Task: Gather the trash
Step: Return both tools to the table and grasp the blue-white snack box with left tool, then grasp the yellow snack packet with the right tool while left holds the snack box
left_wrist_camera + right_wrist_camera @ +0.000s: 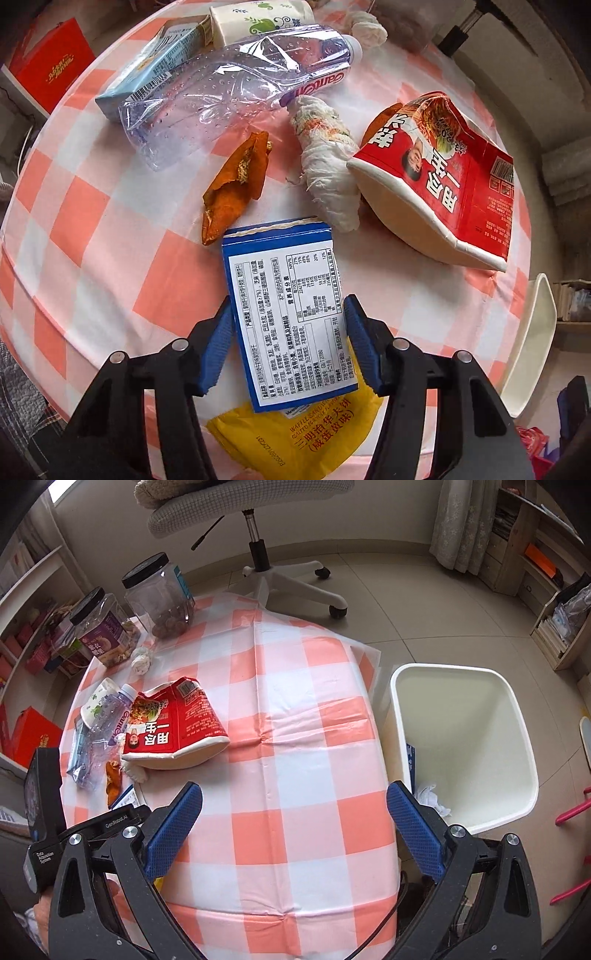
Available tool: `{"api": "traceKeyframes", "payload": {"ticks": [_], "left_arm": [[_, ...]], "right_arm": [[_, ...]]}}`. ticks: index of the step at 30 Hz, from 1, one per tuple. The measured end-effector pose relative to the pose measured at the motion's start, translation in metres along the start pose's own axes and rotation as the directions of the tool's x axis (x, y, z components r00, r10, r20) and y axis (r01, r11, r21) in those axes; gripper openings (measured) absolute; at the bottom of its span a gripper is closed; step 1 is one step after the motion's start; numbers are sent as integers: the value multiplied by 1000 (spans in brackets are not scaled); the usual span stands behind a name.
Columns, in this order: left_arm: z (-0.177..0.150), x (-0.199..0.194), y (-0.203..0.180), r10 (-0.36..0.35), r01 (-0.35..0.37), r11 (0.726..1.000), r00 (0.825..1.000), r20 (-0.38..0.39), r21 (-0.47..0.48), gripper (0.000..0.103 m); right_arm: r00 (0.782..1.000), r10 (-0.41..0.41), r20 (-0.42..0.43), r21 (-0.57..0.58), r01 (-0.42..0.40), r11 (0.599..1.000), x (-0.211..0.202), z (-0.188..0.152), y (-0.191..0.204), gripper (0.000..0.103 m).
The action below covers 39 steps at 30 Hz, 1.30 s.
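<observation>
Clamping a flat blue cardboard box (291, 314) — left hand-held gripper (288, 303), ribbed pads (218, 343); right hand-held gripper (295, 794) apart.

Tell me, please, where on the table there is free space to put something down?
The checked tablecloth is bare between the red noodle cup and the edge beside the white bin. It is crowded around the crushed bottle, orange peel and blue box.
</observation>
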<state>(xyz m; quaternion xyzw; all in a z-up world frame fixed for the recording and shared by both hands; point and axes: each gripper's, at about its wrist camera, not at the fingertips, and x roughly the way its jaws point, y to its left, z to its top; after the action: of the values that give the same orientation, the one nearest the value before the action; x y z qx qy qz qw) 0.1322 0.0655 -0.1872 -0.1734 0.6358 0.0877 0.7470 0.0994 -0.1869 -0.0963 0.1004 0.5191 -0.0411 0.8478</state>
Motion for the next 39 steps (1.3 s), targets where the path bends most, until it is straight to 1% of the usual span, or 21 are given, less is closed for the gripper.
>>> {"api": "traceKeyframes", "payload": {"ticks": [2,5,7,9,11,13,16,18,21,22,23,24,25,26,27,29,31,32,36,39], "left_arm": [[-3,-14,5,13,-14,1000,999,50,22,56],[-10,-43,16,-21,16,999,993,113,47,56],[-15,-65,25,-34,25,998,987,160,61,56],[-21,-83,35,-24,7,997,977,211,82,56],[-25,-96,44,-9,-16,995,968,249,98,56],[-27,-108,52,-3,-25,995,962,272,97,57],[-20,-122,64,-22,-1,997,958,286,80,57],[-20,-127,68,-26,6,998,953,301,68,57],[-20,-134,76,-15,-6,998,945,327,62,57],[-20,-135,78,-6,-16,998,943,333,63,57],[-20,-135,80,-1,-22,998,942,336,62,57],[-19,-135,82,0,-22,998,942,335,62,57],[-18,-135,84,-2,-19,998,943,333,61,57],[-18,-136,86,-4,-17,998,943,332,59,57],[-17,-136,88,-3,-18,998,942,334,61,57],[-18,-138,88,10,-38,997,939,345,74,57],[-18,-139,86,21,-57,994,933,358,88,57],[-19,-140,84,20,-58,994,931,364,94,57],[-20,-144,80,-2,-42,993,925,380,108,57],[-22,-147,75,-10,-41,992,916,401,117,57]], "right_arm": [[999,28,-35,-11,-28,1000,6,-7,11,96],[994,72,-88,-45,-77,996,13,-21,33,96],[985,105,-139,-61,-114,992,21,-32,49,96],[975,121,-187,-75,-137,988,30,-45,65,95],[966,119,-230,-93,-143,985,41,-59,82,92],[959,108,-261,-113,-141,984,51,-72,96,89],[964,73,-256,-147,-113,983,58,-84,117,88],[965,65,-254,-162,-108,981,62,-89,131,88],[959,55,-277,-163,-103,981,71,-97,146,89],[957,46,-285,-166,-96,981,76,-101,150,87],[956,40,-290,-170,-93,981,79,-103,154,78],[959,22,-283,-185,-77,980,82,-106,157,73],[968,1,-251,-209,-56,976,80,-107,161,62],[973,13,-231,-228,-67,971,77,-106,164,44],[971,36,-238,-234,-93,968,76,-105,166,42],[969,65,-240,-237,-123,964,73,-100,167,23],[964,105,-243,-228,-162,960,69,-93,167,20],[966,121,-230,-228,-174,958,65,-88,167,20],[977,165,-135,-253,-195,947,39,-69,166,19],[982,181,-51,-275,-188,943,19,-58,163,19]]}}
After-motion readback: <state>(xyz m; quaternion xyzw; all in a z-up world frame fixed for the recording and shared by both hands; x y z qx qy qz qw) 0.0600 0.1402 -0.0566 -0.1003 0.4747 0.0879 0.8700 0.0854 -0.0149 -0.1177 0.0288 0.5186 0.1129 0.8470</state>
